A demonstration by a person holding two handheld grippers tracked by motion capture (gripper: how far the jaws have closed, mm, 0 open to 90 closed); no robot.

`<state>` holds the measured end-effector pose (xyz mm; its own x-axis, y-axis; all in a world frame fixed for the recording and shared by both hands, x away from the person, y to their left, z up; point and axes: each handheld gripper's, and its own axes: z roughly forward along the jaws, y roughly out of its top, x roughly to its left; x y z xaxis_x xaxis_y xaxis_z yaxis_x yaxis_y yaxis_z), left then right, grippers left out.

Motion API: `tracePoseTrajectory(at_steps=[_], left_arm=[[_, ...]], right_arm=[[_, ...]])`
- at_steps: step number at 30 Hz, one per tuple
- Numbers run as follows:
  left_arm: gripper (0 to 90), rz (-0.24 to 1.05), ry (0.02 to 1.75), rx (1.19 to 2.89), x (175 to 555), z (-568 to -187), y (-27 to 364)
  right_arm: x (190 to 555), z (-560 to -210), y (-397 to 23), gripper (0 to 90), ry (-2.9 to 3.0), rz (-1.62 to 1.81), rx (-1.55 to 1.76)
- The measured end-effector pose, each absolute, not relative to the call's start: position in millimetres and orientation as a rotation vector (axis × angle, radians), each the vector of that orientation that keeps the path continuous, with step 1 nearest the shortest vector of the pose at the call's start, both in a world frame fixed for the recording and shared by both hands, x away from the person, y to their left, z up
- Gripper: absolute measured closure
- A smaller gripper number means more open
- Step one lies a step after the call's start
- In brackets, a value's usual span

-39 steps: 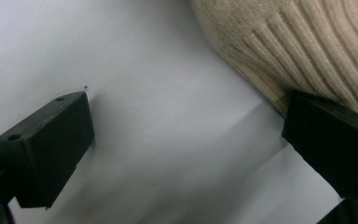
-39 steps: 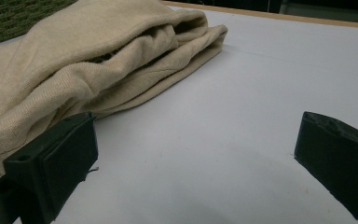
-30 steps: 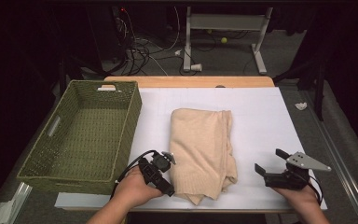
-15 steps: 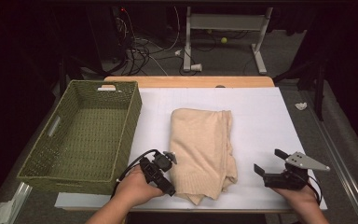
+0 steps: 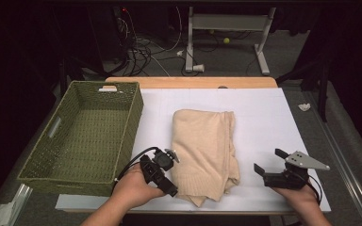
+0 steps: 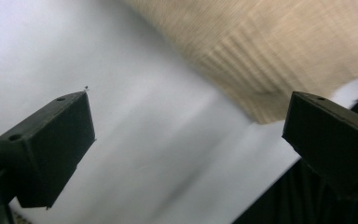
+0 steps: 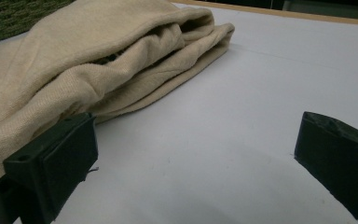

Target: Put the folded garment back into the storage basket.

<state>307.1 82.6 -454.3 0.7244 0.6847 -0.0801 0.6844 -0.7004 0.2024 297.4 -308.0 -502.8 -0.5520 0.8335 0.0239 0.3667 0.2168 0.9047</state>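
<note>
- Green woven basket (image 5: 82, 136) at the table's left side, rectangular, handle slots in its walls, nothing inside it. It sits on the left edge of the white table cover (image 5: 268, 122).
- Left gripper (image 5: 172, 181) low at the front edge, just right of the basket's near corner, held in the person's left hand (image 5: 134, 188). A black cable loops from it toward the basket side.
- Left jaws spread wide apart, nothing between them; in the left gripper view bare white cover lies between the two black jaws, with the cloth's near corner (image 6: 270, 56) beyond, closer to the right-hand jaw. High view puts the tip just beside the cloth's near left edge; contact can't be judged.
- Folded beige towel (image 5: 205, 150) lies flat mid-table on the white cover, long side running away from the person, near end ragged and bunched by the front edge. Well apart from the basket, between the two grippers.
- In the right gripper view the towel (image 7: 88, 65) shows stacked folds, its edge reaching the left-hand jaw.
- Right gripper (image 5: 269, 162) at front right, in the right hand (image 5: 301, 197), grey three-cornered plate on top, pointing left toward the towel.
- Right jaws also wide apart, holding nothing, white cover between them; near the towel, not touching in the high view.
</note>
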Motion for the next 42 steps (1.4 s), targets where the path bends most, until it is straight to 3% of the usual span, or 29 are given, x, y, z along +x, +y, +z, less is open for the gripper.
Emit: tracePoseTrajectory(at_steps=[17,23,27,42], left_arm=[[6.4,-0.083,1.0,2.844,302.8,-488.5,30.9],[15.0,-0.069,0.969,2.828,302.2,-486.3,36.0],[27.6,-0.072,0.937,2.806,299.9,-483.9,40.4],[42.6,-0.131,0.916,2.833,309.8,-479.7,40.5]], right_arm=[[295.3,-501.4,-309.3,0.0,2.033,1.312,1.065],[294.9,-502.1,-309.2,0.0,2.037,1.308,1.067],[294.4,-502.0,-308.2,0.0,2.036,1.305,1.066],[295.4,-502.2,-307.6,0.0,2.046,1.321,1.071]])
